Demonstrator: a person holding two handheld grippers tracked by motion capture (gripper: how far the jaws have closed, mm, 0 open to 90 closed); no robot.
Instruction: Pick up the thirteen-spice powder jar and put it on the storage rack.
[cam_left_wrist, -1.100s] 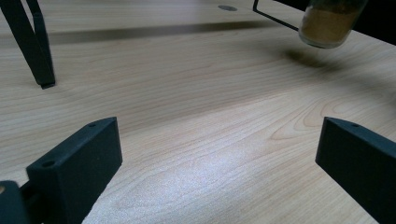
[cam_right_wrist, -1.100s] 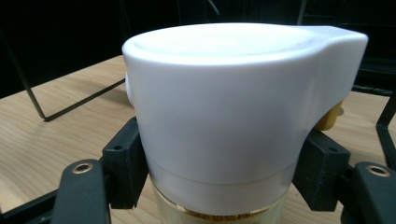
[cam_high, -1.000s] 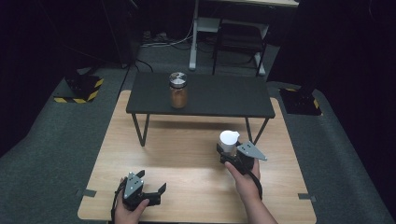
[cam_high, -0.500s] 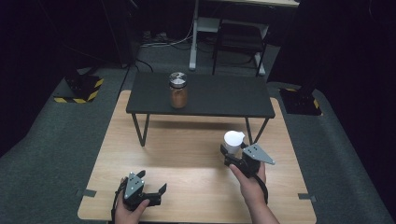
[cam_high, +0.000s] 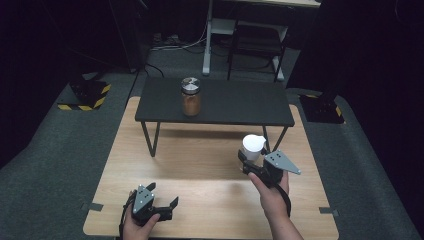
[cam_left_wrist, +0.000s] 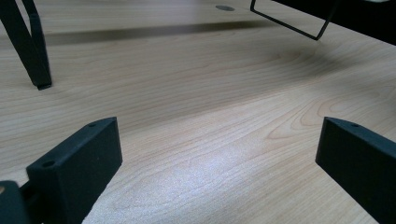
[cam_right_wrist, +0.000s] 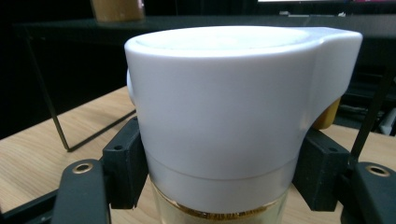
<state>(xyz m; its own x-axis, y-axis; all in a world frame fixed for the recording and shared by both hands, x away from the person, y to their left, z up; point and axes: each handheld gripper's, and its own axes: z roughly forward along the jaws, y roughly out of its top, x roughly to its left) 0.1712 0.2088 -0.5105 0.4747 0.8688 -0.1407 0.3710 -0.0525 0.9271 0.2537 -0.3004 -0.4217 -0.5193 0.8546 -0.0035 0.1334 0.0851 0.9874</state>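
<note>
Right gripper (cam_high: 251, 161) clamped on white-lidded jar (cam_high: 253, 146), jaws pressing both sides just under lid (cam_right_wrist: 224, 98); amber contents visible through glass below lid. Jar held above wooden table (cam_high: 200, 165), in front of right end of low black shelf (cam_high: 235, 102). Left gripper (cam_high: 161, 200) near table's front left corner, jaws spread wide, nothing between them, bare wood beneath. Second jar (cam_high: 190, 96) with silver lid stands upright on shelf, well apart from held one.
</note>
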